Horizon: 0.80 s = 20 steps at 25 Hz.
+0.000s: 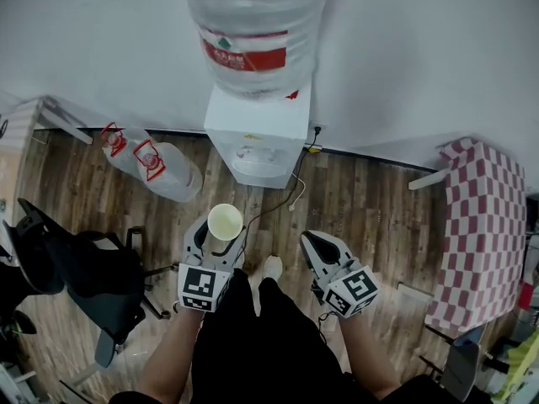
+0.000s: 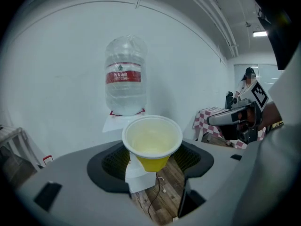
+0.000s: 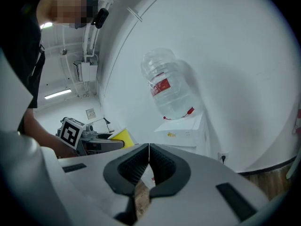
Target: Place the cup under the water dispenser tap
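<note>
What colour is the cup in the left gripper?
The cup is yellow outside, pale inside; clearest in the left gripper view.

**Open floor ahead, clutter on both sides**

The wooden floor [image 1: 370, 204] between the person and the water dispenser [image 1: 257, 137] lies open. Only a thin cable [image 1: 290, 196] crosses it, trailing from the dispenser's base. The cup [image 1: 225, 221] in the left gripper [image 1: 219, 236] faces that lane. Left of the dispenser, spare bottles [image 1: 152, 162] lie on the floor by the wall. A black chair [image 1: 88, 276] crowds the left gripper's outer side. A checked-cloth surface [image 1: 480, 217] bounds the right, well apart from the right gripper [image 1: 310, 242].
</note>
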{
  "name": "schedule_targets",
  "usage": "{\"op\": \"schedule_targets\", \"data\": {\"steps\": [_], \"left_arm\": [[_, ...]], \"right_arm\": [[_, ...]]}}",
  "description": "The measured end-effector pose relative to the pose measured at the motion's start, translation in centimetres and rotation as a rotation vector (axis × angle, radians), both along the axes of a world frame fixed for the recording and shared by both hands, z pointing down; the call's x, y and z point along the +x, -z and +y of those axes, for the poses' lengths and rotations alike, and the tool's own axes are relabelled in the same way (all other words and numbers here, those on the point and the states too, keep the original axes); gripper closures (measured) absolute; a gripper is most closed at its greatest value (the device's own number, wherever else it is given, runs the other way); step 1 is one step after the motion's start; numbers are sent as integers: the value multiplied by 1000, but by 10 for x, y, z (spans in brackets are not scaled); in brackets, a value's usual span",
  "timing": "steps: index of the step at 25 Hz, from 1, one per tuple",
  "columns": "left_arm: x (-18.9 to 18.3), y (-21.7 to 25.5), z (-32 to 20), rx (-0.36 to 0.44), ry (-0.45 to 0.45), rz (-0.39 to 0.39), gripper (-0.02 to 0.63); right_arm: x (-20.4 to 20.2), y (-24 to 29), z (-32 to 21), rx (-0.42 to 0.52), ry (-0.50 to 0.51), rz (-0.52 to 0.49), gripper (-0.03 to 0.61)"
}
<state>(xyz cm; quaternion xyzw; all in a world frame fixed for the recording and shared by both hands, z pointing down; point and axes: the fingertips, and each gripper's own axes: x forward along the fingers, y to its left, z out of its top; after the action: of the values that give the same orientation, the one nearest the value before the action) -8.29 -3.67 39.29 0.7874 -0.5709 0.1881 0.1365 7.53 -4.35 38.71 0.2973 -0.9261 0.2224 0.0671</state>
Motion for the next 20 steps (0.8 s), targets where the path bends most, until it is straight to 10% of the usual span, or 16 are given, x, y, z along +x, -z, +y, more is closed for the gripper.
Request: {"op": "schedule_targets", "data": {"steps": [20], "left_arm": [[-3,-171,-95,-107,-83,66,314]], "right_arm": [[-30,-118,-76,3,-101,86,557]]}}
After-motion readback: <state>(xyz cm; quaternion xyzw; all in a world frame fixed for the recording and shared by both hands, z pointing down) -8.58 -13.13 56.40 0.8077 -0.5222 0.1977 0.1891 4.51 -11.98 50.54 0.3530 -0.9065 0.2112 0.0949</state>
